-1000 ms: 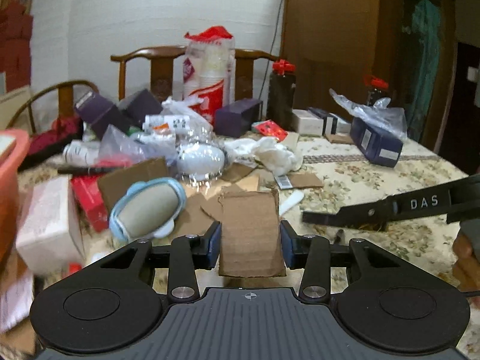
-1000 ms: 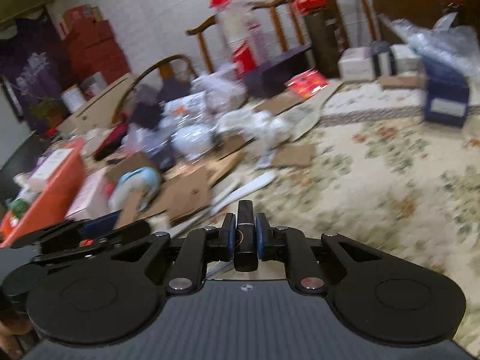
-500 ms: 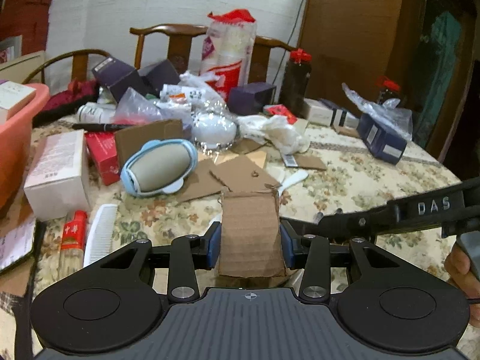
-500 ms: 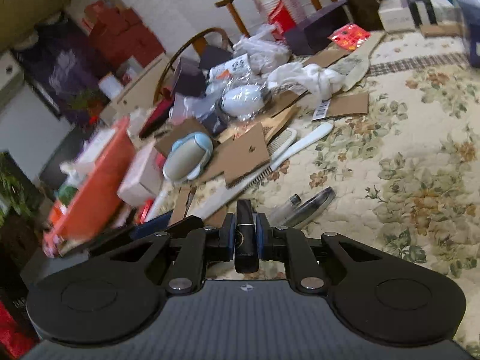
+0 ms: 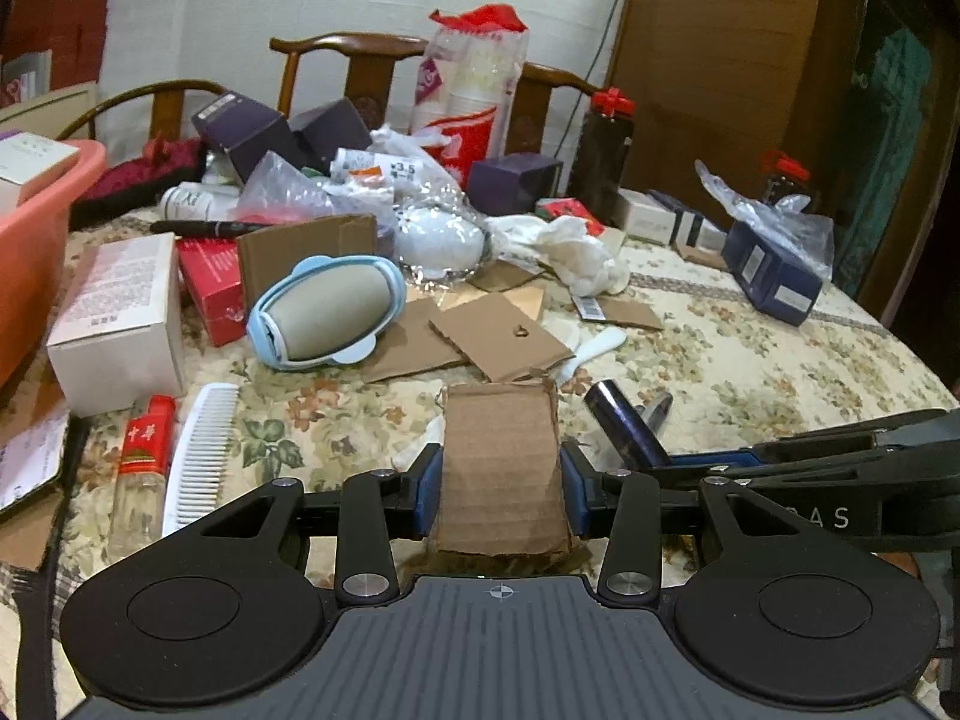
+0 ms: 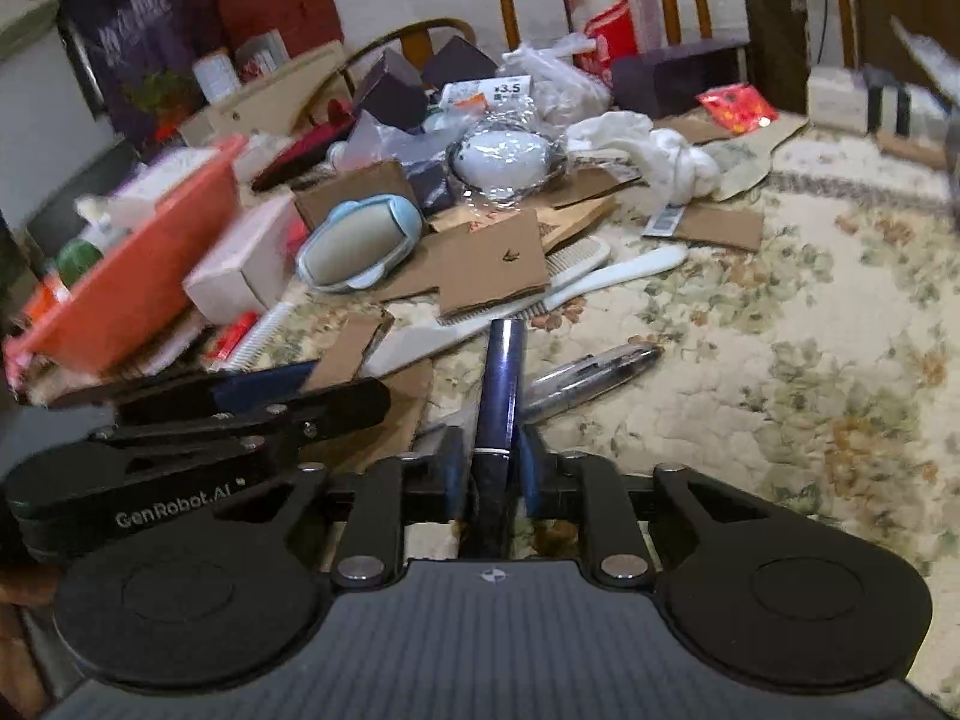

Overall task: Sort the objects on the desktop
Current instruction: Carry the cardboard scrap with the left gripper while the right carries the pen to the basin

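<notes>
My left gripper (image 5: 501,492) is shut on a brown cardboard piece (image 5: 501,468), held above the near edge of the table. My right gripper (image 6: 495,468) is shut on a dark blue pen (image 6: 501,384) that points forward. In the left wrist view the pen (image 5: 624,423) and the right gripper (image 5: 840,468) sit just right of the cardboard. In the right wrist view the left gripper (image 6: 198,414) is at the left, with the cardboard piece (image 6: 348,348) sticking out of it. A clear pen (image 6: 594,372) lies on the floral tablecloth (image 6: 780,330) beside the blue one.
A pink basin (image 6: 126,276) with items stands at the left edge. Nearby lie a white box (image 5: 120,312), a red box (image 5: 210,282), a blue lint roller (image 5: 324,312), a white comb (image 5: 198,450), cardboard scraps (image 5: 498,342), plastic bags and dark boxes. Wooden chairs (image 5: 360,66) stand behind.
Both grippers have pulled back toward the near left of the table. More of the blue pen sticks out ahead of the right gripper. Both grips are kept.
</notes>
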A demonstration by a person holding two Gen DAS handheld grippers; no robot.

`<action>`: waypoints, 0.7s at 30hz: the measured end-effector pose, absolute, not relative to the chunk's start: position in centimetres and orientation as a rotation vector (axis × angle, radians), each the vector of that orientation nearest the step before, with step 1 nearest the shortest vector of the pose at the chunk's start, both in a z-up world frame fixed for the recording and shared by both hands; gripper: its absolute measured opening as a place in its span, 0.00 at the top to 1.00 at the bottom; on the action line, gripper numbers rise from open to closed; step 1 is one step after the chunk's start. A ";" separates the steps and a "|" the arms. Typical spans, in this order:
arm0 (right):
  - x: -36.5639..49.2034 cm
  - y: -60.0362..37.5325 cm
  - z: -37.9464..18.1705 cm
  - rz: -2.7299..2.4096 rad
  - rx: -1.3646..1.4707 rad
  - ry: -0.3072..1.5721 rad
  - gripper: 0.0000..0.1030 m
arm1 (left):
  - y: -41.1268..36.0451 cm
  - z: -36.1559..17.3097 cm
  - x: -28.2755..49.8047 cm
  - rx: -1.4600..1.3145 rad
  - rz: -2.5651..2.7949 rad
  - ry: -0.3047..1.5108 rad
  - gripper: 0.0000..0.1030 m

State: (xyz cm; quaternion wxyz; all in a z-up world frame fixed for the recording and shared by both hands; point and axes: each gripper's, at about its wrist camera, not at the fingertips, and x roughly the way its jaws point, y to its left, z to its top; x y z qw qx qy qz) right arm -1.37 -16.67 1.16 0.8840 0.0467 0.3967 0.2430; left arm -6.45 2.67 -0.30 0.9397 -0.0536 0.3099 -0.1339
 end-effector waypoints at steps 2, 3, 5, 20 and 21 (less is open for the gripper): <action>-1.6 -17.0 1.3 0.506 0.120 0.827 0.84 | 2.8 -0.1 -6.6 -0.113 -0.276 0.629 0.60; -1.6 -17.2 1.5 0.522 0.140 0.836 0.84 | 2.8 0.1 -6.7 -0.118 -0.278 0.624 0.60; -1.5 -17.9 2.1 0.571 0.219 0.851 0.84 | 3.0 0.5 -7.0 -0.123 -0.280 0.615 0.60; -0.7 -17.0 5.8 0.630 0.496 0.894 0.84 | 8.6 7.1 -9.6 -0.172 -0.269 0.461 0.59; -0.6 -16.3 6.6 0.635 0.495 0.880 0.84 | 9.8 7.8 -9.9 -0.178 -0.253 0.437 0.59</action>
